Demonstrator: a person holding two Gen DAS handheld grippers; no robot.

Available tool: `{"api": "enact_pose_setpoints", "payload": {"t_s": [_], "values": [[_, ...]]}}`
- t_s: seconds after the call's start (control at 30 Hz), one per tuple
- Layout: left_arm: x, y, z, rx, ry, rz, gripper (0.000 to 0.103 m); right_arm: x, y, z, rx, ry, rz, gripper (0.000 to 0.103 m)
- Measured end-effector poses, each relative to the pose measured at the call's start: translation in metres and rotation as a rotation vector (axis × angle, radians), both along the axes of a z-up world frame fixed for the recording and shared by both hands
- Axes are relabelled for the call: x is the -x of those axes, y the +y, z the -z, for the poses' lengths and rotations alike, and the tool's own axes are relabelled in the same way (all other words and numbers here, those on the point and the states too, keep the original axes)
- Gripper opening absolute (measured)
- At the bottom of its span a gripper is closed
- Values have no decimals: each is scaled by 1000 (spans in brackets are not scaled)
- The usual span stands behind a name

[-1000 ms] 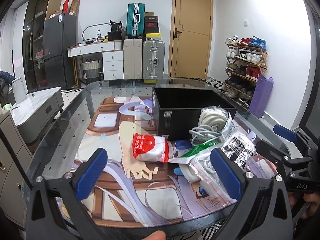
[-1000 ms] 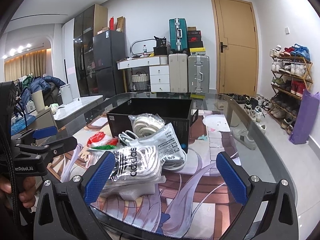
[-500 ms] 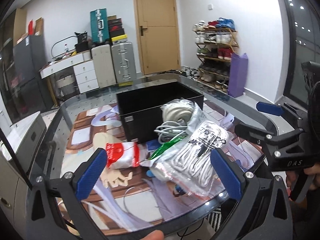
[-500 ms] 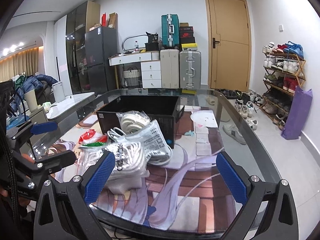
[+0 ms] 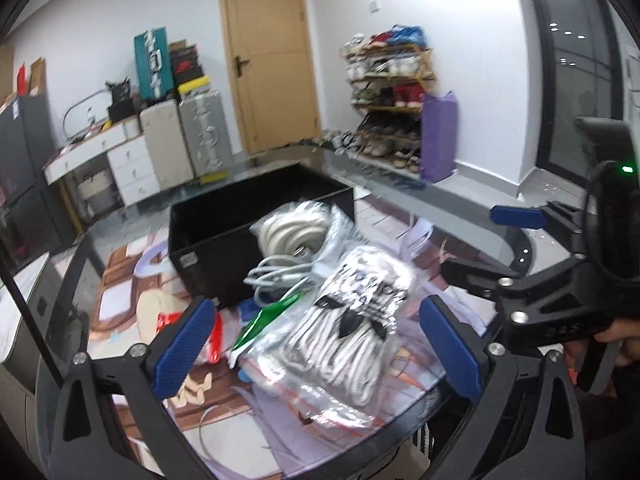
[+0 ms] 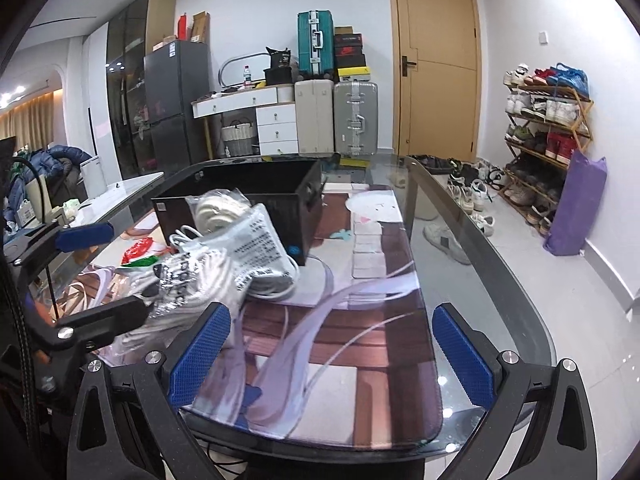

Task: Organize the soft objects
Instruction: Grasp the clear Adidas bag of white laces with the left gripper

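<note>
A pile of soft packages lies on the printed mat in front of an open black box point(image 5: 256, 220) point(image 6: 256, 196). Nearest is a clear bag of white laces with an adidas logo point(image 5: 352, 328) point(image 6: 188, 280). Behind it are a bagged coil of white cord point(image 5: 292, 232) point(image 6: 218, 210), loose grey cable point(image 5: 276, 276), a green packet point(image 5: 268, 320) and a red-and-white packet point(image 5: 212, 334) point(image 6: 138, 250). My left gripper point(image 5: 316, 352) is open, its blue pads either side of the lace bag, just short of it. My right gripper point(image 6: 328, 356) is open and empty over the mat, right of the pile.
The glass table's curved edge point(image 6: 500, 264) runs close on the right. Beyond it stand a shoe rack point(image 6: 548, 136), a purple bag point(image 6: 576, 208), suitcases point(image 6: 336, 116) and a door point(image 6: 436, 68). A white side cabinet point(image 6: 116, 196) stands left of the table.
My left gripper has swung right and moved in toward the lace bag, which now sits between its pads. My right gripper has shifted right, so the pile now lies at its left.
</note>
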State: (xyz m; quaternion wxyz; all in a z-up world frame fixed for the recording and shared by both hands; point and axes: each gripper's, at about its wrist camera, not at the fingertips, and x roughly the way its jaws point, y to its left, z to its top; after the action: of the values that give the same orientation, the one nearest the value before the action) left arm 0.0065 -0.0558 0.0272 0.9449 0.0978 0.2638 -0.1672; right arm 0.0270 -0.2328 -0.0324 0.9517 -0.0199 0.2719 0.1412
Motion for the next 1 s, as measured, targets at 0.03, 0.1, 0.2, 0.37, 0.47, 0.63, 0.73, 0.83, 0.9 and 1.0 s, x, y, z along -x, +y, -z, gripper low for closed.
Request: {"api": "enact_pose_setpoints", "payload": {"t_s": [0.03, 0.1, 0.2, 0.37, 0.47, 0.63, 0.73, 0.83, 0.9, 1.0], "values": [[0, -1, 0, -1, 2, 10, 92, -3, -1, 0, -4, 3, 3, 103], [0, -4, 2, -5, 1, 30, 79, -5, -4, 2, -13, 11, 10, 103], [-2, -13, 4, -43, 16, 65, 64, -8, -5, 5, -17, 22, 13, 103], [0, -20, 5, -78, 27, 125, 60, -10, -6, 9, -24, 30, 19, 103], [-2, -22, 10, -101, 40, 123, 60, -11, -6, 9, -26, 30, 21, 103], [-9, -25, 15, -100, 62, 123, 61, -10, -6, 8, -18, 16, 23, 103], [-8, -29, 18, -132, 47, 133, 61, -10, -6, 8, -17, 15, 25, 103], [-7, -30, 20, -149, 39, 141, 52, -9, -6, 7, -14, 16, 26, 103], [-5, -32, 19, -156, 40, 158, 45, -9, -6, 7, -12, 12, 25, 103], [-4, -29, 16, -139, 44, 165, 37, -9, -5, 7, -12, 9, 27, 103]]}}
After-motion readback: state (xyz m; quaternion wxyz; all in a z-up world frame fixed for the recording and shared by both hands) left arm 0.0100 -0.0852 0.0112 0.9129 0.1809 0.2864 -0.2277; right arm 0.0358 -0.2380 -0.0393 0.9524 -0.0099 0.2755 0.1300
